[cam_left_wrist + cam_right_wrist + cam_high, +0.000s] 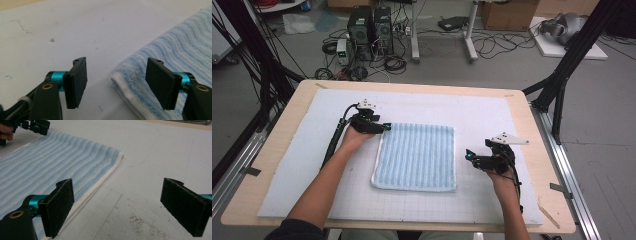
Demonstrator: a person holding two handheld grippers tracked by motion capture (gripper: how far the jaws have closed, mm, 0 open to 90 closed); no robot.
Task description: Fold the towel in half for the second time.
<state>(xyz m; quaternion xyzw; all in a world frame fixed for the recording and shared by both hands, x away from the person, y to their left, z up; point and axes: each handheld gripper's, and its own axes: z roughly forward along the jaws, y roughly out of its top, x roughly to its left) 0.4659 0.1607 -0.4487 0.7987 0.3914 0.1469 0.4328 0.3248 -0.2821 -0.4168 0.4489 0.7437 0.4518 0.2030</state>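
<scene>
Left gripper [384, 126] at towel [417, 156] far-left corner, jaws apart, straddling the corner, not pinching yet. Right gripper [469, 156] wide open, just beside right edge. Towel flat on mat [492, 112], centre. Nothing folded; grasp and fold left.

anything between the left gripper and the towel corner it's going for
Nothing visible. The left gripper is open, its fingers straddling the towel corner, with just bare white mat around it.
</scene>
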